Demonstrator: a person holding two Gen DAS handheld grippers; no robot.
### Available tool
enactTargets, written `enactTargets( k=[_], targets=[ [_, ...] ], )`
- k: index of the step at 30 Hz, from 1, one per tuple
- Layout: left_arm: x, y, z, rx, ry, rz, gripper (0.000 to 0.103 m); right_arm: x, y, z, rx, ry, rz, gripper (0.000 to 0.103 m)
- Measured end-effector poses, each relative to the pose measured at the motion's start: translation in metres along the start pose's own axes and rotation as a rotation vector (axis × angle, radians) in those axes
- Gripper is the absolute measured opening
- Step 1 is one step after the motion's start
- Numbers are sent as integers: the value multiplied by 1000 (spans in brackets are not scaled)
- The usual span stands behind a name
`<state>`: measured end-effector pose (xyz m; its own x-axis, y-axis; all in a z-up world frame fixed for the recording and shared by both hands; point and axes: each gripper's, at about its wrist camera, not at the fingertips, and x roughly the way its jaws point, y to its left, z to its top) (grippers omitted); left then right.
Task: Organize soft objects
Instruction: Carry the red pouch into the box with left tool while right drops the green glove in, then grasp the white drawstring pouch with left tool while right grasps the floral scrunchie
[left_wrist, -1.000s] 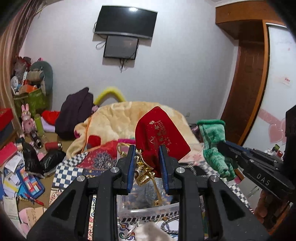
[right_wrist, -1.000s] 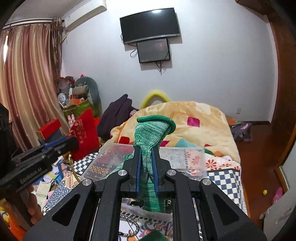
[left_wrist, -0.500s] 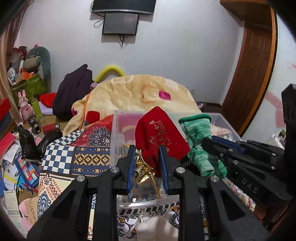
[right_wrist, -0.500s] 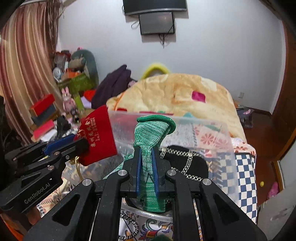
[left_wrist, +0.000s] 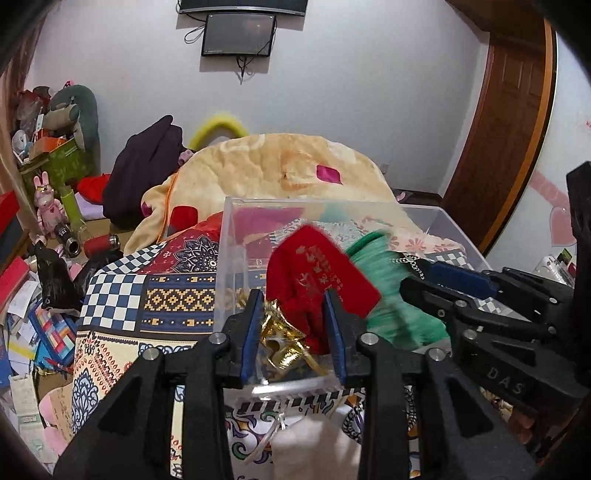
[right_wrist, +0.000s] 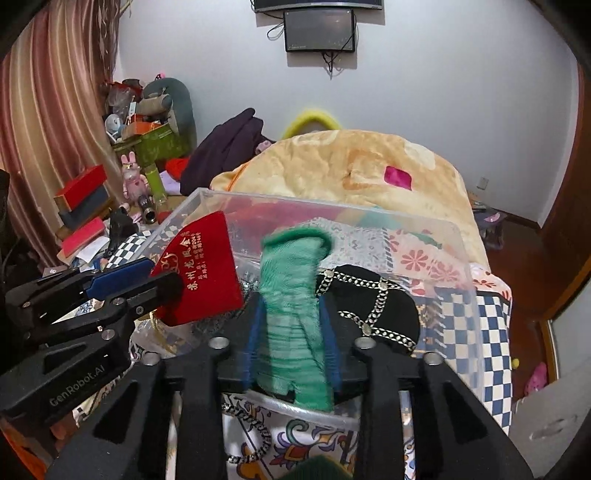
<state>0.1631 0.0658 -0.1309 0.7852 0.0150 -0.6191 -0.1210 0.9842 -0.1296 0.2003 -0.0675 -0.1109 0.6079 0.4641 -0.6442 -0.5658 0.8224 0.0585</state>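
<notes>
My left gripper (left_wrist: 293, 325) has its jaws parted around a red velvet pouch (left_wrist: 319, 275) with gold lettering and a gold tassel (left_wrist: 284, 341), over a clear plastic bin (left_wrist: 236, 236). The pouch also shows in the right wrist view (right_wrist: 201, 264). My right gripper (right_wrist: 291, 345) has its jaws spread beside a green knitted sock (right_wrist: 293, 295), which looks blurred and loose over the same bin (right_wrist: 458, 258). The sock shows in the left wrist view (left_wrist: 391, 299) beside the right gripper (left_wrist: 436, 280). A black chain-trimmed cloth (right_wrist: 369, 306) lies in the bin.
The bin stands on a patterned patchwork cover (left_wrist: 155, 295) on a bed. A yellow blanket heap (left_wrist: 280, 170) lies behind it. A cluttered floor with boxes and toys (left_wrist: 44, 229) is at the left. A wooden door (left_wrist: 513, 122) is at the right.
Both grippers have moved down and forward over the bin. Both pairs of jaws have widened, and the sock and pouch are now blurred and slipping.
</notes>
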Motion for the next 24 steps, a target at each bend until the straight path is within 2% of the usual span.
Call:
enactTargets(
  k=[7, 9, 13, 15, 17, 20, 24],
  targets=[
    [-21, 4, 0, -17, -25, -33, 41, -30, -6, 0, 12, -78, -4, 54],
    [-30, 3, 0, -16, -47, -36, 51, -42, -9, 0, 23, -110, 0, 62],
    [-50, 3, -1, -15, -93, -40, 60, -65, -15, -4, 43, -168, 6, 73],
    [-59, 2, -2, -13, -106, -44, 68, -75, -16, -8, 52, -189, 1, 79],
    [-67, 2, -6, -10, -121, -43, 73, -81, -19, -13, 56, -201, 0, 82],
    [-75, 1, -13, 0, -127, -39, 80, -84, -22, -24, 54, -199, -23, 83],
    [-76, 0, -26, 10, -96, -36, 86, -80, -23, -35, 56, -166, -30, 83]
  ],
)
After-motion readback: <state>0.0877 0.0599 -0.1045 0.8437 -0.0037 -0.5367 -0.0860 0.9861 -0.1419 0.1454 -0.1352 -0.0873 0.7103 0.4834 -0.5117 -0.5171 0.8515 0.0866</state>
